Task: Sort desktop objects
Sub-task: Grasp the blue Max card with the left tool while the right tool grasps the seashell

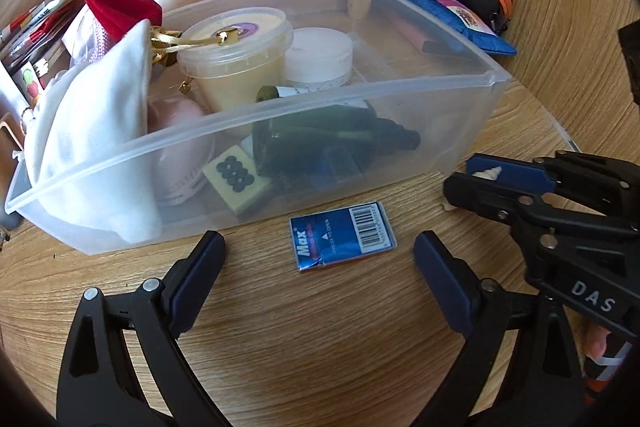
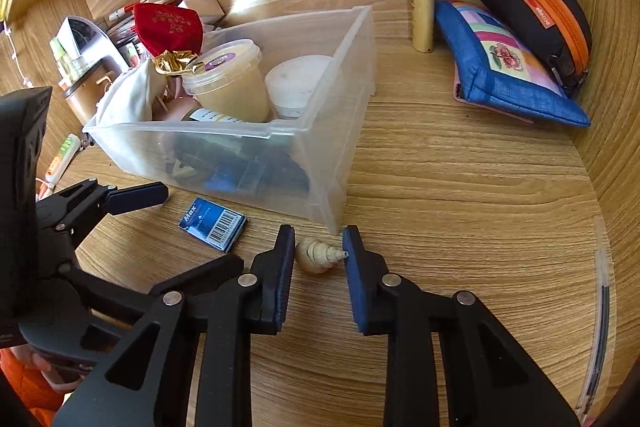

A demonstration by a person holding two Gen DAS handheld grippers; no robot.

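Both grippers low over desk: right gripper bracketing shell.

A small cream spiral seashell lies on its side on the wooden desk, tip pointing right, just off the near corner of the clear plastic bin. A blue Max staple box lies flat, barcode up, just in front of the bin's long wall.

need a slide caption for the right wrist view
Right tongs straddle a small seashell on the wooden desk, beside a blue staple box and a clear bin of sorted items.
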